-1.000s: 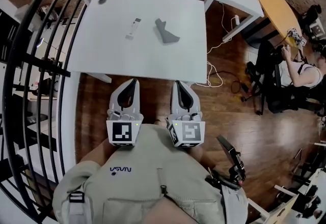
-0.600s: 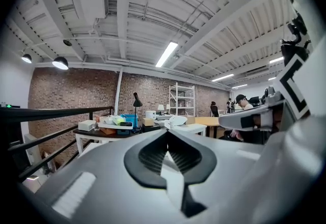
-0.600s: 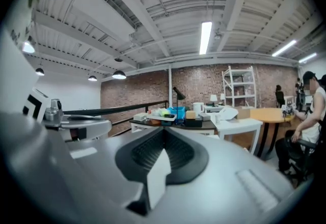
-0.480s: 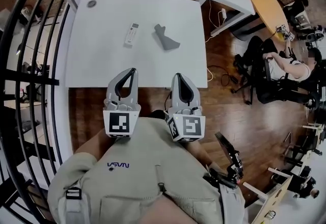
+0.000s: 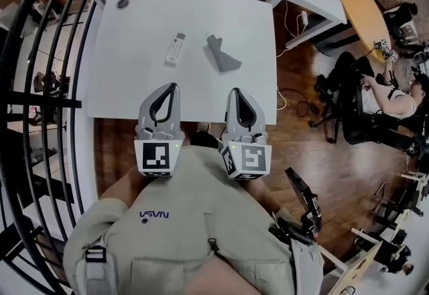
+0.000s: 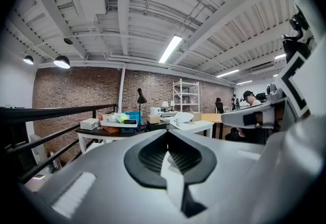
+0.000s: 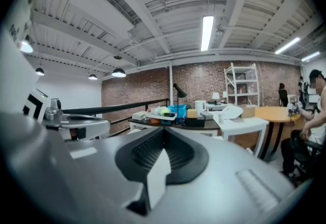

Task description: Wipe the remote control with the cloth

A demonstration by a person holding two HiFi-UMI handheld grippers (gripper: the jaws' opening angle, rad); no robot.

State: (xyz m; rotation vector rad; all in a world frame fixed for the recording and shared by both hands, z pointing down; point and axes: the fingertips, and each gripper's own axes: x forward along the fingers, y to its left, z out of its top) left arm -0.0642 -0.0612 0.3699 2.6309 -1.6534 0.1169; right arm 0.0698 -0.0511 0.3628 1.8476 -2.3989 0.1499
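The left tongs [image 5: 172, 88] are closed: in the left gripper view the two dark pads meet at the tips, and nothing is caught between them. The right tongs [image 5: 236, 92] are the same, with the pads pressed together on nothing. Both are held side by side in front of the person's pale sweatshirt [image 5: 201, 220], their marker cubes close to the chest. They point away from the body towards the white tabletop [image 5: 127, 79]. In the head view both sets of tips sit over the near strip of that tabletop and touch neither of the task's things.

The remote control [image 5: 175, 48], white and slim, lies flat on the tabletop, beyond the left tongs and well apart from them. The cloth [image 5: 222, 55], grey and crumpled, lies just to the right of the remote control with a gap of bare tabletop between them. It sits ahead of the right tongs and clear of them. A small dark round disc [image 5: 122, 3] sits near the far left corner.

A black railing [image 5: 40, 86] curves along the left side. To the right, across the wooden floor [image 5: 301, 146], a seated person [image 5: 382, 99] is at another desk.
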